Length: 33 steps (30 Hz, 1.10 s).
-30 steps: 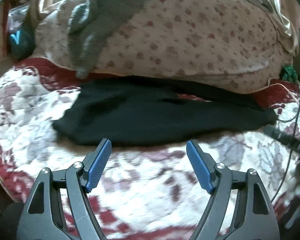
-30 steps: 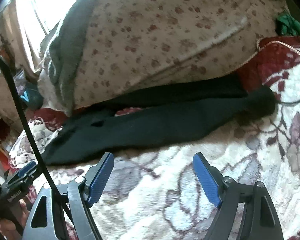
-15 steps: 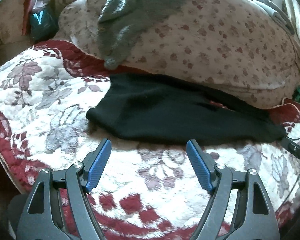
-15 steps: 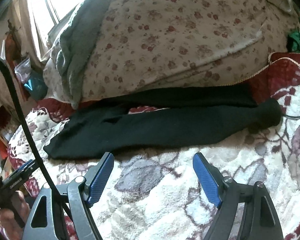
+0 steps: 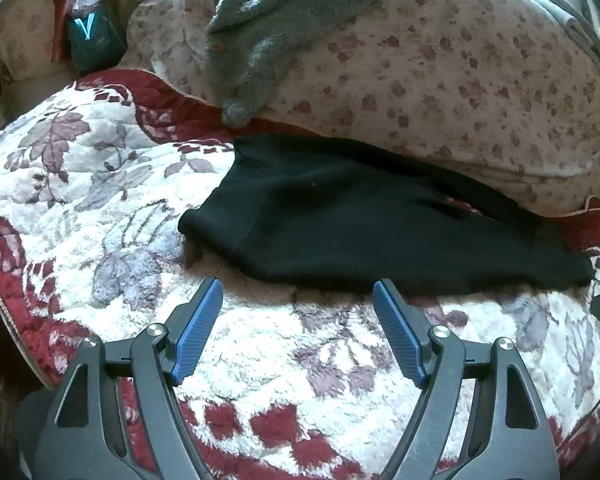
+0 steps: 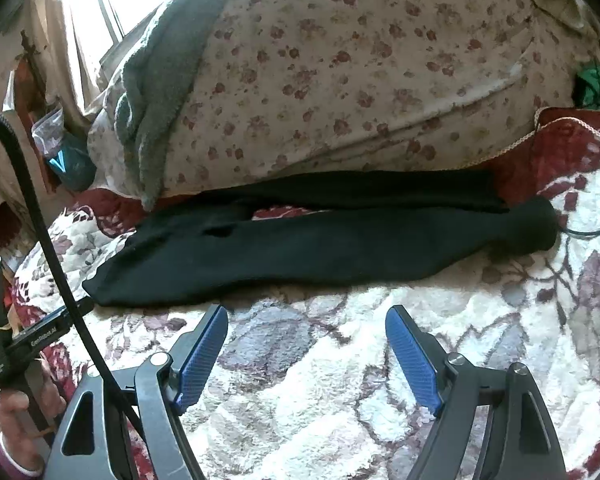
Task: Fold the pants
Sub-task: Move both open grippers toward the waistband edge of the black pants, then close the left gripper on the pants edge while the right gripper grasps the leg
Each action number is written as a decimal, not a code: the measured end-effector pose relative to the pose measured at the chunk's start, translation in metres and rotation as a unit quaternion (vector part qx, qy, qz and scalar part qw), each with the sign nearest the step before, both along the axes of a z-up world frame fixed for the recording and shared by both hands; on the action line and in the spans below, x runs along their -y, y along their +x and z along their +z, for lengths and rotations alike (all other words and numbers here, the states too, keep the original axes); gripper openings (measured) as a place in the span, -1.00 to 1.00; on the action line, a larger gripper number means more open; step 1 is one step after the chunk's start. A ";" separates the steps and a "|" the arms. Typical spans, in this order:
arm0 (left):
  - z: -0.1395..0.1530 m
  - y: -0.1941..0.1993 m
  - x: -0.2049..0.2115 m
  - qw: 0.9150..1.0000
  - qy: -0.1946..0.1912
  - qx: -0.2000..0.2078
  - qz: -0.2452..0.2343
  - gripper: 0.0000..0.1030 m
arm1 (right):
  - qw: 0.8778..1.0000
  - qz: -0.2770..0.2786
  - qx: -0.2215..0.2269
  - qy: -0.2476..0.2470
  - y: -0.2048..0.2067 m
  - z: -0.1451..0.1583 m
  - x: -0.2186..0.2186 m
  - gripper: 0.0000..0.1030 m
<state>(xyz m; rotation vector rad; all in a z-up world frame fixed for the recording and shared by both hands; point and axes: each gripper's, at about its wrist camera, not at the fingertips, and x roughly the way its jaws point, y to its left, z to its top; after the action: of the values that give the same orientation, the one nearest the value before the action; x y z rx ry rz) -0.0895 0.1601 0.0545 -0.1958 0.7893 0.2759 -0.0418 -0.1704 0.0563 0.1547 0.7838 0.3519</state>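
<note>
Black pants (image 5: 340,224) spread lengthwise on bed blanket (image 5: 300,360), far leg against floral pillow (image 5: 440,80). Likely soft, limp, light. Pinch waist corner and cuff. Left gripper (image 5: 298,306) and right gripper (image 6: 306,334) released, empty.

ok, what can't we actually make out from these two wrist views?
- Black pants, far edge: both views, tucked under the floral duvet, so the far leg's full outline is hidden.
- Waistband detail: both views, the fabric is too dark to read seams.
- Dark cable by the cuff: right wrist view, runs off the frame edge.
- Teal package: left wrist view, too small to read.
- Left gripper and right gripper: open, and the handles are cut off by the bottom edge.
</note>
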 end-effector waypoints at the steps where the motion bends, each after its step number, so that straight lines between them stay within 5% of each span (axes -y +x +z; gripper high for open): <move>1: 0.000 0.001 0.000 1.000 -0.001 -0.001 0.000 0.52 | 1.000 0.001 0.000 -0.001 0.001 -0.001 0.000 0.55; 19: -0.016 0.001 -0.033 0.998 -0.061 -0.022 0.028 0.52 | 0.998 -0.034 -0.039 0.022 0.019 -0.027 0.031 0.55; 33: -0.035 0.031 -0.051 0.987 -0.149 -0.042 0.052 0.52 | 0.985 -0.071 -0.088 0.132 0.058 -0.057 0.068 0.56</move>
<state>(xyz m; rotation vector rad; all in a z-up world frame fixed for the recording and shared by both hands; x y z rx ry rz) -0.0583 0.2109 0.0190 -0.5108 0.9041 0.2641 0.0157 -0.2387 -0.0005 0.4936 0.8922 0.3080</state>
